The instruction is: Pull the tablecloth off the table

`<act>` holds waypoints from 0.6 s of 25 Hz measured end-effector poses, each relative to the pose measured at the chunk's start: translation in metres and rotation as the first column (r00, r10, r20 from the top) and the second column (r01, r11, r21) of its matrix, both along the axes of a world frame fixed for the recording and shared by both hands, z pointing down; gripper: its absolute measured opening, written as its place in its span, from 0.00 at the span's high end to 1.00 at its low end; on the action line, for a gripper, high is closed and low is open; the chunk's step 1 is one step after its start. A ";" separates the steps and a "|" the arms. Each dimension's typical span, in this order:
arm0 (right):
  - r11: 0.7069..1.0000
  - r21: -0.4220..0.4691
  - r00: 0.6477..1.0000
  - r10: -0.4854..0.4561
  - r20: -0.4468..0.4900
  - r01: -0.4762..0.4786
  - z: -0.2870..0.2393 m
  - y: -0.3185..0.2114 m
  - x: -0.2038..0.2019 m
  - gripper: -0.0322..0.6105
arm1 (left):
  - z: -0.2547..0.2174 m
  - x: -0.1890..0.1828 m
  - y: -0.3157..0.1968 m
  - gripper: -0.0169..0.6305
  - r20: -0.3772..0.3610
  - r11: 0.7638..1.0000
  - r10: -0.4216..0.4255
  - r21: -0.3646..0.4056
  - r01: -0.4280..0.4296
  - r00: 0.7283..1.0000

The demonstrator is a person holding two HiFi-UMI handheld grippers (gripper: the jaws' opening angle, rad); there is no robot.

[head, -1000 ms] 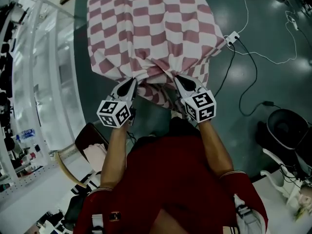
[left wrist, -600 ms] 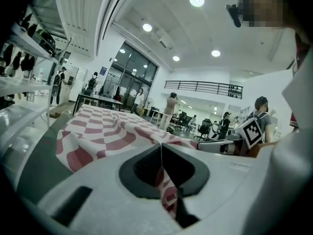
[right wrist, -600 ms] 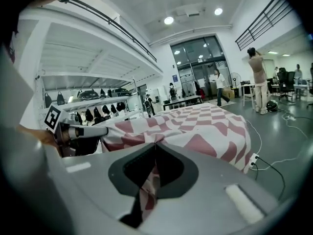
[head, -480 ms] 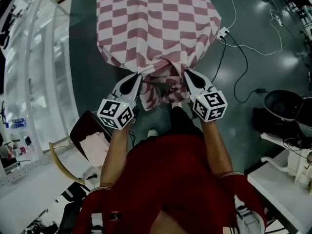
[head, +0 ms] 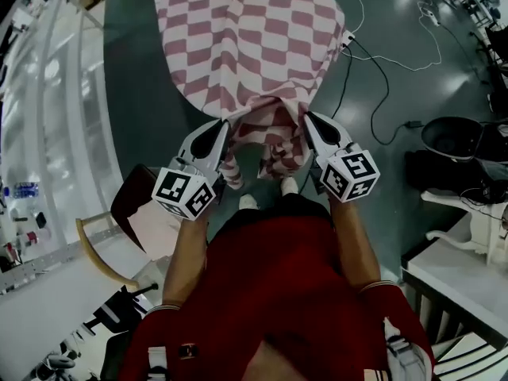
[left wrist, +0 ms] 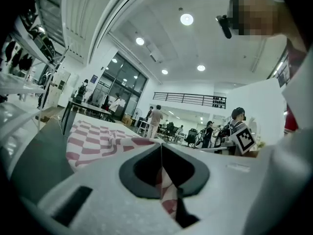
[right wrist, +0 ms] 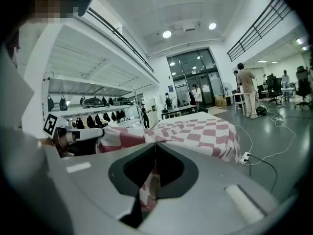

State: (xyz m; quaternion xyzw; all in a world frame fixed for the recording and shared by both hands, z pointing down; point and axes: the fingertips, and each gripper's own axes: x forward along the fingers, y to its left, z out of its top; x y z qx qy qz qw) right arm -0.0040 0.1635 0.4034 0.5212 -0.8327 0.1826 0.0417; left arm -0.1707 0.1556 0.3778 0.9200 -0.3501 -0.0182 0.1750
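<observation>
Both jaw pairs are closed on cloth: left gripper (head: 224,129) and right gripper (head: 306,120) each pinch the bunched near hem of the tablecloth (head: 254,46). The remainder drapes over the hidden table. Judged light, limp, snag-prone; hold the hem.

No legible text or labels

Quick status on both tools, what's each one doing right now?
Left tool: closed, holding the tablecloth edge.
Right tool: closed, holding the same tablecloth edge.
</observation>
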 end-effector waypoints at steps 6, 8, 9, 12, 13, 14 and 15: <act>0.999 0.043 1.000 -0.021 0.023 0.020 -0.047 0.024 0.009 0.93 | -0.055 0.008 0.026 0.95 -0.009 0.999 -0.005 0.049 0.006 1.000; 0.997 0.062 0.998 -0.043 0.037 0.041 -0.039 0.049 0.025 0.93 | -0.051 0.026 0.054 0.95 -0.006 0.997 -0.025 0.068 0.025 1.000; 0.996 0.069 0.997 -0.057 0.043 0.054 -0.037 0.062 0.035 0.93 | -0.050 0.037 0.069 0.95 -0.005 0.996 -0.039 0.074 0.039 0.999; 0.992 0.078 0.993 -0.101 0.067 0.096 -0.045 0.089 0.063 0.93 | -0.062 0.068 0.103 0.95 -0.001 0.994 -0.078 0.079 0.078 0.997; 0.991 0.079 0.991 -0.114 0.075 0.108 -0.047 0.095 0.071 0.93 | -0.065 0.077 0.112 0.95 0.002 0.993 -0.086 0.080 0.085 0.996; 0.990 0.082 0.988 -0.126 0.084 0.119 -0.048 0.100 0.078 0.93 | -0.067 0.085 0.120 0.95 0.005 0.992 -0.092 0.083 0.091 0.996; 0.988 0.085 0.986 -0.136 0.092 0.128 -0.048 0.104 0.084 0.93 | -0.069 0.091 0.128 0.95 0.008 0.992 -0.097 0.087 0.096 0.995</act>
